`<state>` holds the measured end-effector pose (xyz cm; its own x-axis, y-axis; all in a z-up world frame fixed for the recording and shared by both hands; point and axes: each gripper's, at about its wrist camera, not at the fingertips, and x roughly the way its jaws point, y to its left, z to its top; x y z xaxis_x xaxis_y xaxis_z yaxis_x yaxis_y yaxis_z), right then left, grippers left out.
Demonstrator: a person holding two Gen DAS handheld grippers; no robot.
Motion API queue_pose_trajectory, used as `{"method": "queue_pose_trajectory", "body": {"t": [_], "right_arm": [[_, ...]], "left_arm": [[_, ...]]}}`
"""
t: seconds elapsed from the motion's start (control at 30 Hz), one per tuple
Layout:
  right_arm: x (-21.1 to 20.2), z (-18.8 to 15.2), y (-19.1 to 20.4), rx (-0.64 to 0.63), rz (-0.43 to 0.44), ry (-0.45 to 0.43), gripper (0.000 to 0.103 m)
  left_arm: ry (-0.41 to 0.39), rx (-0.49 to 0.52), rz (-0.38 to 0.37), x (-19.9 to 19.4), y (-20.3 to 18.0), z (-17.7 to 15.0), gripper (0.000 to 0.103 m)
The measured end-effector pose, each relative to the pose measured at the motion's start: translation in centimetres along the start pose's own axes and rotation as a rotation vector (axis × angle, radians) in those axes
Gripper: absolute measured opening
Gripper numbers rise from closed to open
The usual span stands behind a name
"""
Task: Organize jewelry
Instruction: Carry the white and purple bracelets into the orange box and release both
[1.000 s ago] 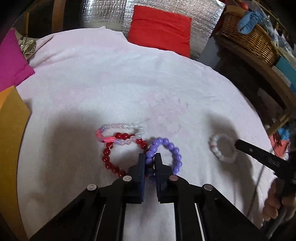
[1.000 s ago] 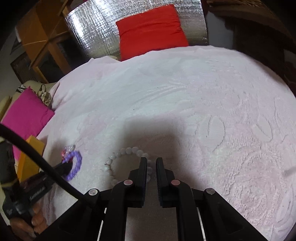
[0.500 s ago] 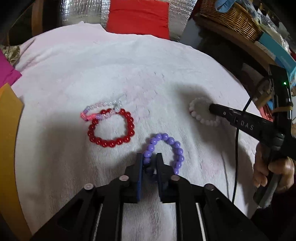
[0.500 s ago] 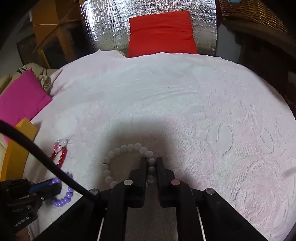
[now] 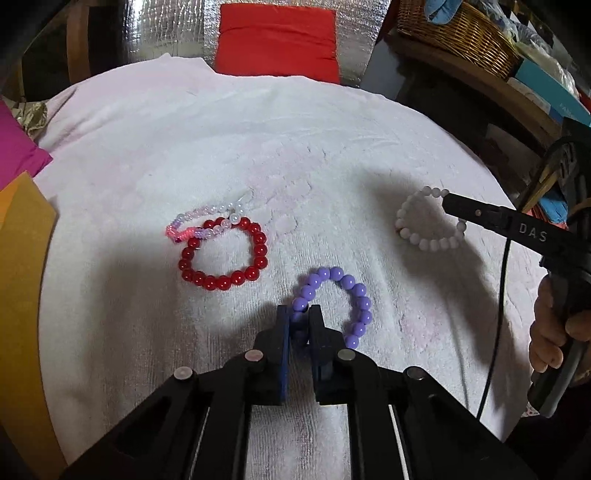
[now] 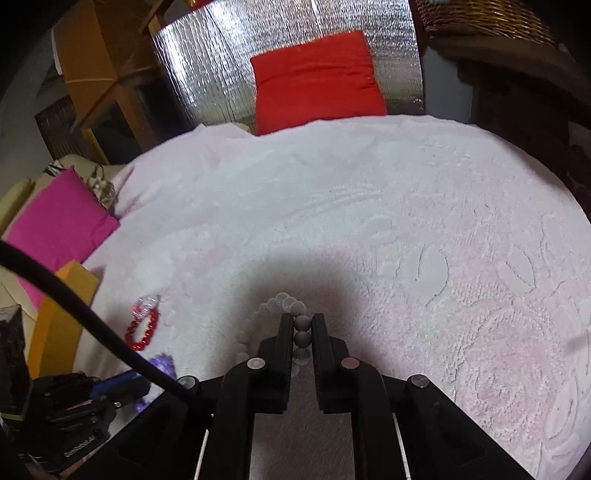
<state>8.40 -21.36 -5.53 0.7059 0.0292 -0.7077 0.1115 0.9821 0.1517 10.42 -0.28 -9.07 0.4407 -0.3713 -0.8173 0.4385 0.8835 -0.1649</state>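
My left gripper (image 5: 300, 314) is shut on the purple bead bracelet (image 5: 343, 284), which rests on the white towel (image 5: 258, 147). A red bead bracelet (image 5: 258, 240) lies to its upper left, overlapped by a pink and clear bead bracelet (image 5: 207, 216). My right gripper (image 6: 302, 321) is shut on the white bead bracelet (image 6: 273, 304); the same bracelet shows in the left wrist view (image 5: 406, 221) with the right gripper's finger (image 5: 480, 212) on it. In the right wrist view the red bracelet (image 6: 144, 330) and purple bracelet (image 6: 162, 363) show at the lower left.
A red cushion (image 5: 277, 40) and silver foil panel (image 6: 221, 66) stand beyond the towel. A magenta cushion (image 6: 55, 225) and orange card (image 5: 18, 295) lie at the left. A wicker basket (image 5: 461, 33) sits on a wooden shelf at the right.
My left gripper pulled the purple bracelet away from the red one, toward me and to the right. My right gripper closed on the white bracelet and drew it up off the towel slightly.
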Motion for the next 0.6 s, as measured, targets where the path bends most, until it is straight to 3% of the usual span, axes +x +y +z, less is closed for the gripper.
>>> {"method": "queue_pose_trajectory", "body": {"t": [0.33,0.6], "right_arm": [[-2.5,0.7,0.8,0.041,0.100,-0.059,0.010],[-4.8,0.3,4.5,0.018,0.211,-0.103,0.010]], "left_arm": [[-0.143,-0.053,0.026,-6.1,1.0,-0.8,0.009],[-0.265,-0.135,0.069,-12.4,2.9,-2.8,0.009]]}}
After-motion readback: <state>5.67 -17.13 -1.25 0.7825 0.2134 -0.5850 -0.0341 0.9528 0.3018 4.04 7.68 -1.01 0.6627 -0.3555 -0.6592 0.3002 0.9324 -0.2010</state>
